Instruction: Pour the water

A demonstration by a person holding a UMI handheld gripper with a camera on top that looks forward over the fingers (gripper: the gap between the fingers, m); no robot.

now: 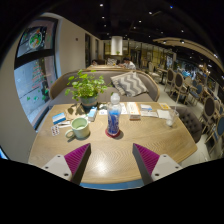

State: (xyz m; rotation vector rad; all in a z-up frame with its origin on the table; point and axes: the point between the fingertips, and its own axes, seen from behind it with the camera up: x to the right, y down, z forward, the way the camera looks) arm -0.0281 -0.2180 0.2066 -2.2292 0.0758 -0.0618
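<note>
Your biggest risk from here is the water bottle (113, 115) itself: it stands upright and tall near the middle of the round worktop (150, 140), and if you come in off-centre one finger will likely nudge its side and tip it before the other makes contact. It looks like clear, smooth plastic, so a weak squeeze could let it slide once you lift and tilt it. The green cup (80, 127) sits to the bottle's left, apart from it, with a potted plant (86, 88) just behind; swing the bottle too wide and you may clip the leaves or knock the cup. Papers and small items (150, 110) lie to the right of the bottle, and a spill would reach them. Your claw (111, 161) is released, its pink pads (76, 160) spread wide with nothing between them, and it hangs back at the near edge of the worktop, well short of the bottle. It is held level and points across the worktop, with the bottle lined up roughly between and beyond the fingers.
</note>
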